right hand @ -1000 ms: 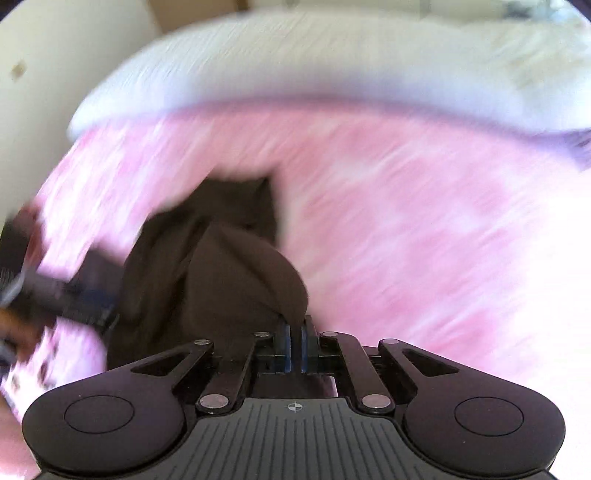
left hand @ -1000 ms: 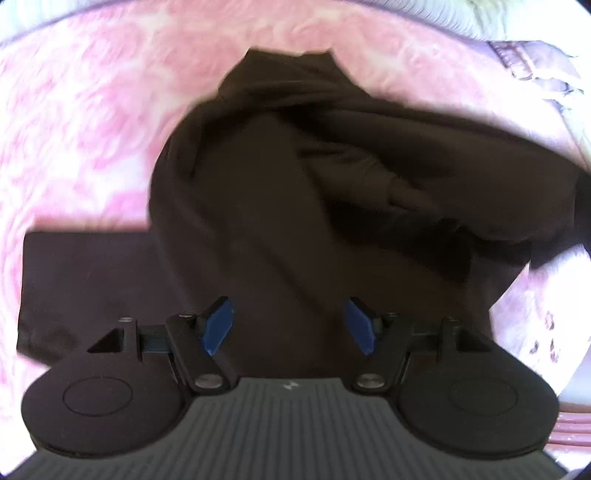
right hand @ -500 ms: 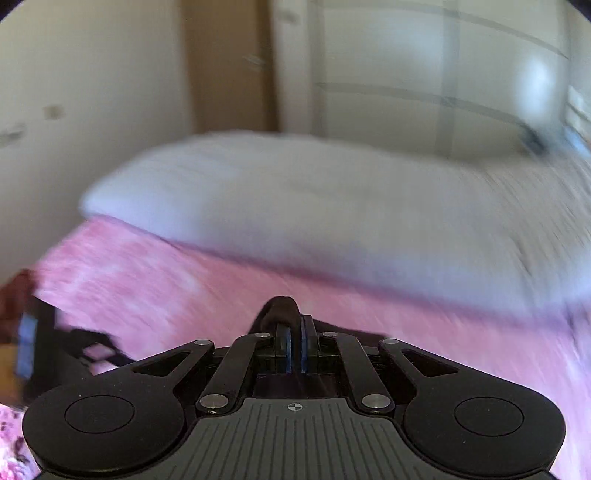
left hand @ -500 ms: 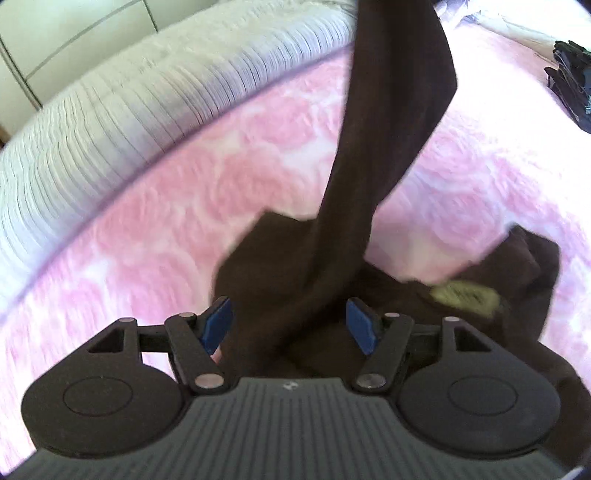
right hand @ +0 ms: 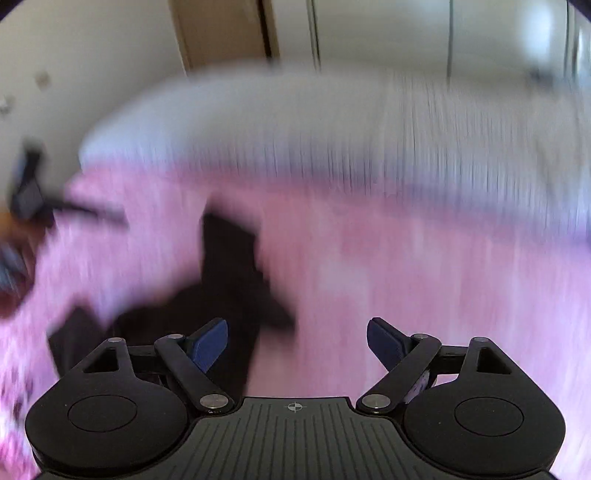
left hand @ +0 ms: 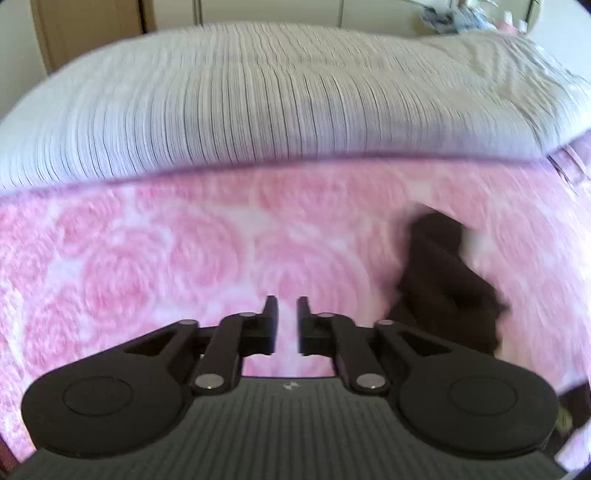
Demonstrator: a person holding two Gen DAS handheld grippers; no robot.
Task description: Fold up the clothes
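The jaws of the left gripper point(left hand: 287, 308) are standing only a narrow gap apart, having just been closing, and nothing is sitting between them but the pink rose-patterned bedspread point(left hand: 147, 266) showing through the slot. The right gripper point(right hand: 297, 338) is standing spread wide, its jaws having just been opening, and its blue pads point(right hand: 208, 345) are gripping nothing; between them pink cover is showing, with the cloth under the left pad. The dark brown garment point(left hand: 443, 284) is lying loose on the bedspread, free of both grippers. Seen from the left wrist it is lying off to the right of the fingers, a long narrow heap running from the gripper's body away toward the pillow, its far end tapering to a blunt, squared tip. From the right wrist the same garment point(right hand: 236, 280) is sitting under and just ahead of the left finger, its long axis again running away from the camera, one strip pointing up toward the pillow and a shorter flap jutting right near the fingers; more dark cloth is spreading leftward at the near edge. Motion blur is smearing its outline, so I cannot tell which part of the garment is which. Beyond it a white striped pillow point(left hand: 295, 99) is stretching across the bed, and behind that pale wardrobe doors point(right hand: 388, 33) are standing.
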